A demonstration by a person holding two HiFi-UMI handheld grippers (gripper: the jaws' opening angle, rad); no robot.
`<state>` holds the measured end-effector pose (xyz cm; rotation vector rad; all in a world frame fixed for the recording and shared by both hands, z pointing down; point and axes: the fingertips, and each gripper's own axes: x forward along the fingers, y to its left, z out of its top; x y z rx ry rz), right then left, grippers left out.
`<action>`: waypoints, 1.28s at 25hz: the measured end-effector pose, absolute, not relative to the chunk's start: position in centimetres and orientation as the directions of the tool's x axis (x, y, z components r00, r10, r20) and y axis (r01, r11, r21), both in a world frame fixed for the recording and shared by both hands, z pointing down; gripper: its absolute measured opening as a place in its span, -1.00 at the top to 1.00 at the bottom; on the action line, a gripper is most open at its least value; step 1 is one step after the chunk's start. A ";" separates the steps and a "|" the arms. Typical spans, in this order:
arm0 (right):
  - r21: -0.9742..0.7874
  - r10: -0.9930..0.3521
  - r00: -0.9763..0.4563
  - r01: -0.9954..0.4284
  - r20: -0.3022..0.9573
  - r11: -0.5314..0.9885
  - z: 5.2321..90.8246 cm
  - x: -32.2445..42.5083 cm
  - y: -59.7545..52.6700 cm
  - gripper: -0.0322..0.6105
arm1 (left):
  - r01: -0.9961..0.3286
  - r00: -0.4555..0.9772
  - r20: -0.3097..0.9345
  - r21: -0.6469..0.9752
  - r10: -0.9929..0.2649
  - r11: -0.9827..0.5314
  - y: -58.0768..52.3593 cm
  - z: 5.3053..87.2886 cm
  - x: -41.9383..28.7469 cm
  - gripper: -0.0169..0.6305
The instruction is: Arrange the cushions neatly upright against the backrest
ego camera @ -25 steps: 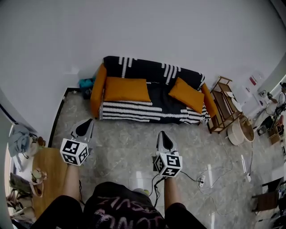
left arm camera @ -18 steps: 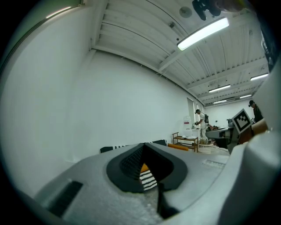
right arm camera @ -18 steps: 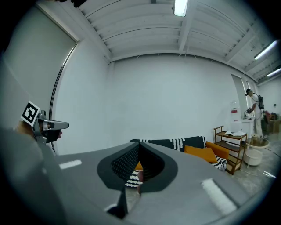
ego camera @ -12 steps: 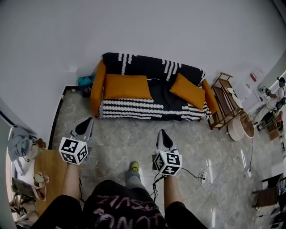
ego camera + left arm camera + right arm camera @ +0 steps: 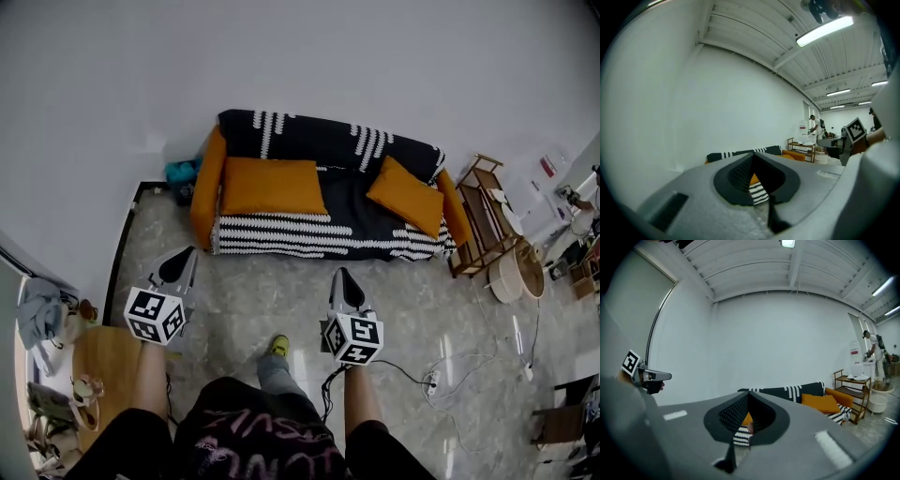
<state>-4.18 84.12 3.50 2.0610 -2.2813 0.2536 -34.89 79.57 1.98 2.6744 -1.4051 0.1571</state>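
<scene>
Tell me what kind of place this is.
Likely a lab or studio staged as a living room: a sofa with orange cushions, but loose cables underfoot and an industrial strip light overhead.

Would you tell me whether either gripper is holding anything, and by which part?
Nothing is held: the left gripper and right gripper are both shut and empty, short of the sofa.
</scene>
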 end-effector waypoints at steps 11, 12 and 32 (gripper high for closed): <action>-0.115 -0.971 -0.138 -0.987 0.193 0.117 5.6 1.9 70.3 0.86 | -0.848 0.530 0.199 0.097 -0.824 -0.521 66.4 4.2 -29.6 0.95; -0.118 -0.970 -0.142 -0.986 0.197 0.121 5.7 2.7 68.9 0.86 | -0.850 0.525 0.205 0.097 -0.826 -0.517 65.2 4.2 -28.9 0.95; -0.166 -0.950 -0.230 -0.966 0.213 0.197 7.6 8.4 52.0 0.86 | -0.873 0.479 0.241 0.036 -0.844 -0.486 50.1 4.2 -22.8 0.95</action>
